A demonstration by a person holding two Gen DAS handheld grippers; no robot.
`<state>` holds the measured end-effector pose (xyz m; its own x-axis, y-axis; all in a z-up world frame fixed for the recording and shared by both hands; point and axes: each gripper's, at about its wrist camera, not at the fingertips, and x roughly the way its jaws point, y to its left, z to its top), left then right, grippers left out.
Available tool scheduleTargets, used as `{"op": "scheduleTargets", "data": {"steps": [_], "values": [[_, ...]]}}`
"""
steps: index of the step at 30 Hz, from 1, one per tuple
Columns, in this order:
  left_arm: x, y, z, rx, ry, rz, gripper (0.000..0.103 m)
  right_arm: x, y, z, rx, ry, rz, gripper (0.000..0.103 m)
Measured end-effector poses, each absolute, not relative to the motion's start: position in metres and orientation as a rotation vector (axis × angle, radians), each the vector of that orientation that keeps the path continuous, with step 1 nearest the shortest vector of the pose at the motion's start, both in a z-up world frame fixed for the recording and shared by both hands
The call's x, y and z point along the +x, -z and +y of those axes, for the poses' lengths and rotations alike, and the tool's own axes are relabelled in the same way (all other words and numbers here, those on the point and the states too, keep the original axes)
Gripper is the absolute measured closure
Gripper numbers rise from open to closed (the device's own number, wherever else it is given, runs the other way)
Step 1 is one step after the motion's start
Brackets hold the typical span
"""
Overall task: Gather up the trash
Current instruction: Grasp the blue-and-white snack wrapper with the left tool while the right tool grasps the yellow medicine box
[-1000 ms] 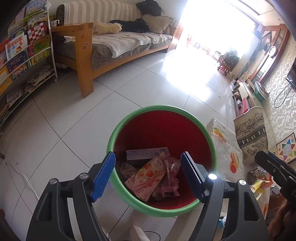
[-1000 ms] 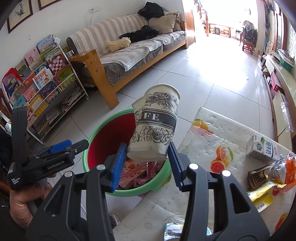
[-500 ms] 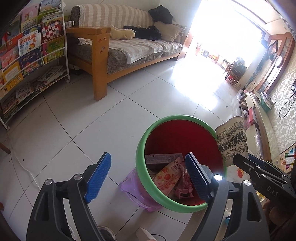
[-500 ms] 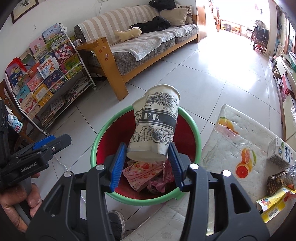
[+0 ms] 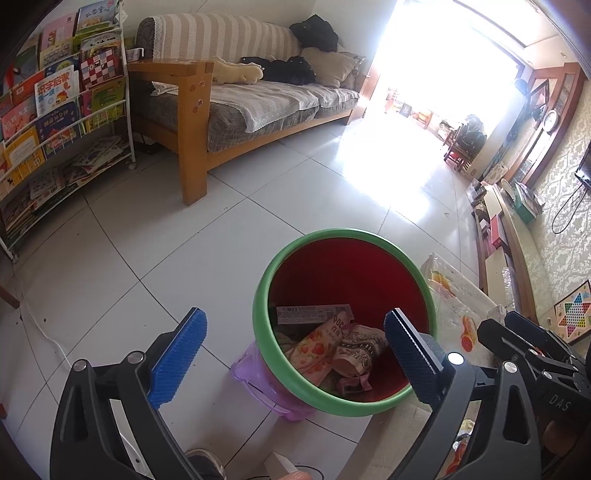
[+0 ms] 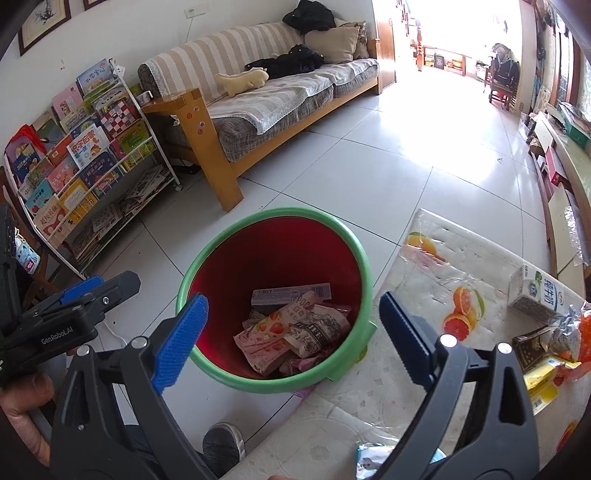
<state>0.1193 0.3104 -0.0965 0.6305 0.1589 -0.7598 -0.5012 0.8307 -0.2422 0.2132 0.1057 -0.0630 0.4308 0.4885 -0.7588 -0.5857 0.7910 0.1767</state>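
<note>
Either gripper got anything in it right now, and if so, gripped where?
Nothing is held. The right gripper and left gripper both stand open and empty over the bin. The paper cup lies inside it on the wrappers.

A striped sofa with a wooden frame stands against the far wall; a cream plush toy lies on its seat beside dark clothing, and a tan cushion leans at the far end; a white wire book rack full of children's books stands left of the sofa; framed pictures hang above it; a wall clock and a Chinese checkers board show on the right.
</note>
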Motion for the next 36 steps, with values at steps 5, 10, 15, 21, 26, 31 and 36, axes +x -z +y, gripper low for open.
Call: {"op": "scheduleTargets", "data": {"steps": [5,10,15,21,26,31,36], "values": [[0.126,0.086,0.268,-0.418,-0.294,0.807,0.008,0.204,0.051,0.051,-0.095,-0.598,0.877,0.007],[0.135,0.081,0.208,-0.356,-0.154,0.835,0.008,0.195,0.049,-0.022,-0.061,-0.493,0.885,0.007],[0.14,0.083,0.139,-0.272,-0.005,0.881,0.008,0.187,0.052,-0.099,-0.015,-0.38,0.893,0.007],[0.147,0.096,0.07,-0.149,0.095,0.955,0.008,0.176,0.056,-0.16,0.016,-0.307,0.893,0.007],[0.154,0.117,0.051,-0.099,0.083,1.027,0.008,0.17,0.062,-0.194,0.057,-0.271,0.898,0.007],[0.16,0.135,0.044,-0.059,0.081,1.075,0.008,0.173,0.075,-0.214,0.102,-0.252,0.927,0.007],[0.167,0.154,0.041,-0.03,0.092,1.124,0.008,0.186,0.091,-0.214,0.149,-0.256,0.962,0.007]]}}
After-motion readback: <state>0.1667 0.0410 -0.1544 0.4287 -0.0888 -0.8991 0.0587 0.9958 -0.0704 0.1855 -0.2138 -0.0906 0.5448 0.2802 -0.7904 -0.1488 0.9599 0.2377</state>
